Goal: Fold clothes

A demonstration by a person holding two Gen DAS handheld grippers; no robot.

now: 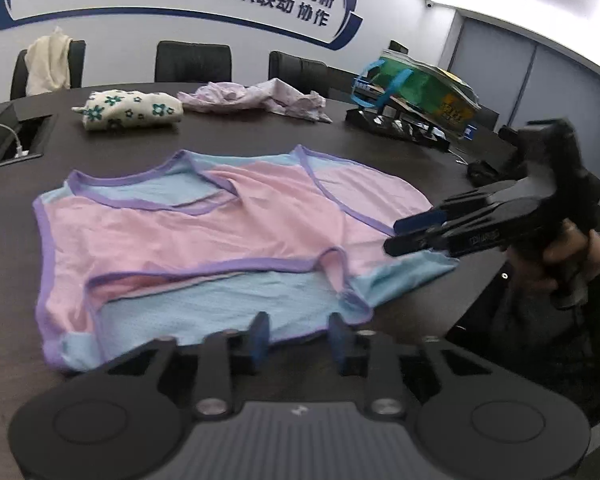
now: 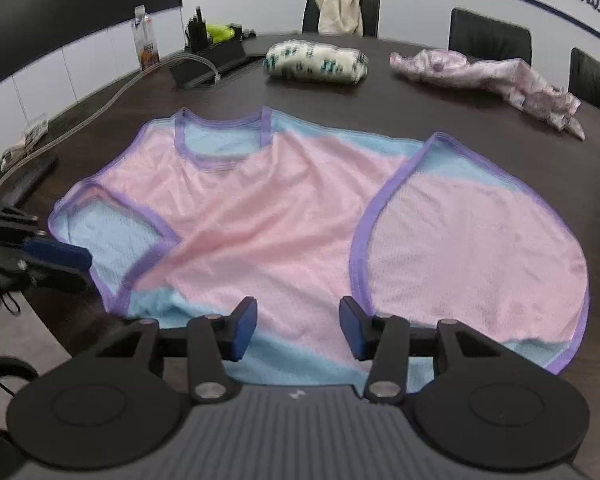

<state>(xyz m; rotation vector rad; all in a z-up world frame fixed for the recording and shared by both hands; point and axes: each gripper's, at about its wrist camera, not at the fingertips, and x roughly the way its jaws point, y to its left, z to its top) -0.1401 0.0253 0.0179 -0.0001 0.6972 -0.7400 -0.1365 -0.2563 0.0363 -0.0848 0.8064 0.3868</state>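
Two low wrist views, shared vest (image 1: 204, 220)

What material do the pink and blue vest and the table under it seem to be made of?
Vest: probably a thin synthetic mesh, matte; tiny holes show in the pink and blue cloth, with purple binding at the edges. Table: dark brown, smooth, slightly shiny; perhaps wood veneer or laminate, though this cannot be told for sure.

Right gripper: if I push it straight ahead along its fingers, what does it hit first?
Most likely the pink and blue vest lying flat on the table. The open right gripper points down at its near blue hem; nothing stands between, though depth is unclear.
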